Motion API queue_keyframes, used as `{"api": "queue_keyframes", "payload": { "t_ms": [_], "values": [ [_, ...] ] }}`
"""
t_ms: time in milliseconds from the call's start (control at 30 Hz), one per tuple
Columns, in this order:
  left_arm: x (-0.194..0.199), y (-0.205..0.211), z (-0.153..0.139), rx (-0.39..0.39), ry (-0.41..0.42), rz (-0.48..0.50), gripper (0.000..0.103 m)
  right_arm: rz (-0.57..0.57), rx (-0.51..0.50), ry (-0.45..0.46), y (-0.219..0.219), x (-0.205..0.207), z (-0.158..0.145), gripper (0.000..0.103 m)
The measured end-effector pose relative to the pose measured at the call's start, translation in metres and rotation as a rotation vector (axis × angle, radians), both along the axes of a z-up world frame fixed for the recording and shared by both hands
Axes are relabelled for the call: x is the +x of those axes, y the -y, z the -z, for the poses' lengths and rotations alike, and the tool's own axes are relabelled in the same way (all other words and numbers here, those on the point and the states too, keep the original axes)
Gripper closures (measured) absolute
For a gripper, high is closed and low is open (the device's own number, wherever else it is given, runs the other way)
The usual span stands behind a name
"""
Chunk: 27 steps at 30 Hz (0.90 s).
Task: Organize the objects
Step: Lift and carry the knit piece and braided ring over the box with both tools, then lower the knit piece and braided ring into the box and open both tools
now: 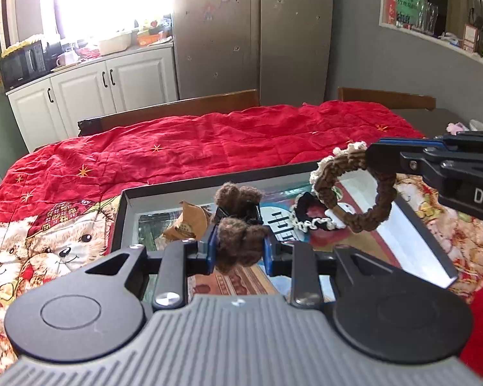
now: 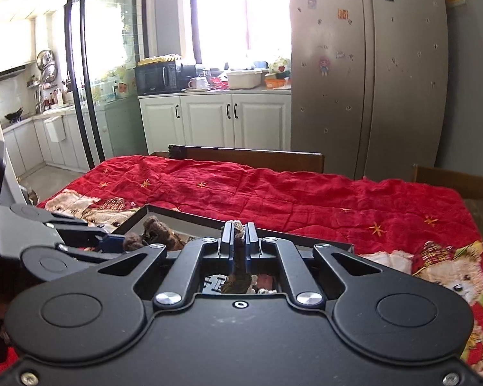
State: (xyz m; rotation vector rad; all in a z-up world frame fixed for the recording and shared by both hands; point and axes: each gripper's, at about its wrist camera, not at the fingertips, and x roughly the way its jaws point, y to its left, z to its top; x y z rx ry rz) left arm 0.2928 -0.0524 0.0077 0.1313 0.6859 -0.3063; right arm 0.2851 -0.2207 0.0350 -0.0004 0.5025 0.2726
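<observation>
Soft and light, the brown crocheted scrunchie (image 1: 354, 189) hangs pinched by its rim in the right gripper (image 2: 238, 241), while the left gripper (image 1: 238, 249) clamps a fuzzy brown hair tie (image 1: 240, 241) above the mirrored tray (image 1: 412, 241).

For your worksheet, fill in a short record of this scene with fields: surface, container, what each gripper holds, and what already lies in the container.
surface: red quilt with teddy bear print
container: shallow black box, mirror-like inside
left gripper: shut on a fuzzy brown clip, over the box
right gripper: shut on a brown crocheted scrunchie with cream edging, hanging above the box
in the box: a black scrunchie with cream trim and a small tan packet
</observation>
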Motion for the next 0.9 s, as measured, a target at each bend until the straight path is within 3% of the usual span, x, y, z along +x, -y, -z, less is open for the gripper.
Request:
{"api": "queue_keyframes", "payload": {
  "t_ms": [500,900],
  "values": [
    [0.038,0.021,0.024,0.042,-0.040,0.010,0.071,0.055,0.084,-0.092,0.010,0.050,0.044,0.097],
    [0.050,0.030,0.036,0.053,-0.060,0.030,0.071,0.087,0.107,-0.141,0.018,0.066,0.066,0.097]
  ]
}}
